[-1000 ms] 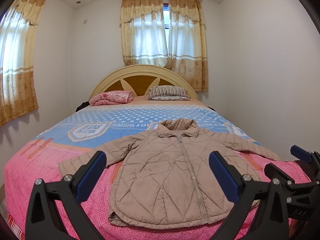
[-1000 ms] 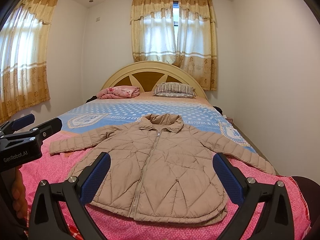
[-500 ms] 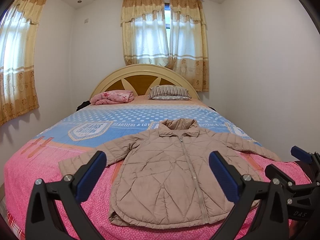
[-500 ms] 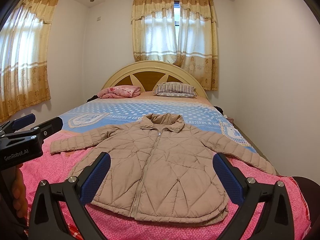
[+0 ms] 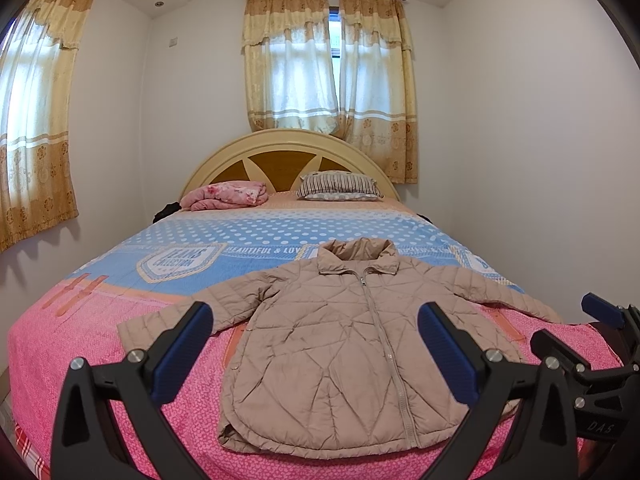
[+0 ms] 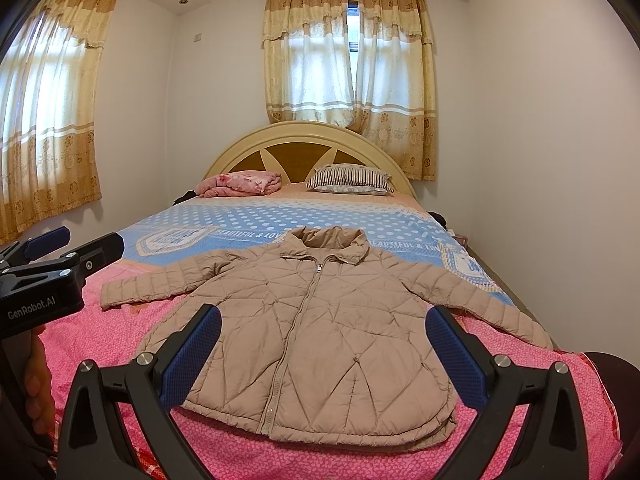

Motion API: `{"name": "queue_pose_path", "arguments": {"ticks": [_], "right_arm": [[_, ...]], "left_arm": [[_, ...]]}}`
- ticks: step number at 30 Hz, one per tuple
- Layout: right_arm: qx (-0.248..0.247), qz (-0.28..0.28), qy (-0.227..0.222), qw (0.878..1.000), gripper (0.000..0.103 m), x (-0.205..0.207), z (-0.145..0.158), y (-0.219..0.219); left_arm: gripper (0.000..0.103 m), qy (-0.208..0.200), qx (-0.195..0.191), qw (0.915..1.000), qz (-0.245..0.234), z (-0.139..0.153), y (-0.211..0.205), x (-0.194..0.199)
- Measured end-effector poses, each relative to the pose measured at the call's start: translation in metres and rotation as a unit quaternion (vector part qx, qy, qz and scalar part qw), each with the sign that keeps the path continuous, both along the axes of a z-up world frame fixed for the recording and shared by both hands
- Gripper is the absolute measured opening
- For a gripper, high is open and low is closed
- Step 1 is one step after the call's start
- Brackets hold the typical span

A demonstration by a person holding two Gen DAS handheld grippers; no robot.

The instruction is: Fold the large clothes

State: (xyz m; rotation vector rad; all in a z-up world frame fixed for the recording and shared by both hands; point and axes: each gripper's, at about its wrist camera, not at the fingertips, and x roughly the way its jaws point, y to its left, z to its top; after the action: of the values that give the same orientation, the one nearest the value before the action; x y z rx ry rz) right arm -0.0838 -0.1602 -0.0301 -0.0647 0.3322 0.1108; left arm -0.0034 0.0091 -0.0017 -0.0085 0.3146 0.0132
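Both spread wide, empty: left gripper (image 5: 312, 344), right gripper (image 6: 324, 344), above the near bed (image 5: 80, 344) edge. Beyond, beige quilted jacket (image 6: 320, 332) flat, zipped, sleeves out. Likely trouble: slippery padding escaping a shallow pinch, or grabbing pink bedspread along with the hem.

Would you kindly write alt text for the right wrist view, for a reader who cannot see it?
A tan quilted jacket lies flat, zipped, sleeves spread, on a bed with a pink and blue cover. The open right claw frames it in the foreground, not touching it. The left claw shows at the left edge; a striped pillow and folded pink blanket sit by the headboard.
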Motion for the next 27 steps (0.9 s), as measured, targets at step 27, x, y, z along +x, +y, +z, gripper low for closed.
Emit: {"name": "queue_pose_path", "arguments": {"ticks": [27], "right_arm": [[0.03, 0.008, 0.055, 0.998, 0.102, 0.031, -0.037, -0.016]], "left_arm": [[0.103, 0.044, -0.006, 0.9989, -0.014, -0.024, -0.002, 0.033]]}}
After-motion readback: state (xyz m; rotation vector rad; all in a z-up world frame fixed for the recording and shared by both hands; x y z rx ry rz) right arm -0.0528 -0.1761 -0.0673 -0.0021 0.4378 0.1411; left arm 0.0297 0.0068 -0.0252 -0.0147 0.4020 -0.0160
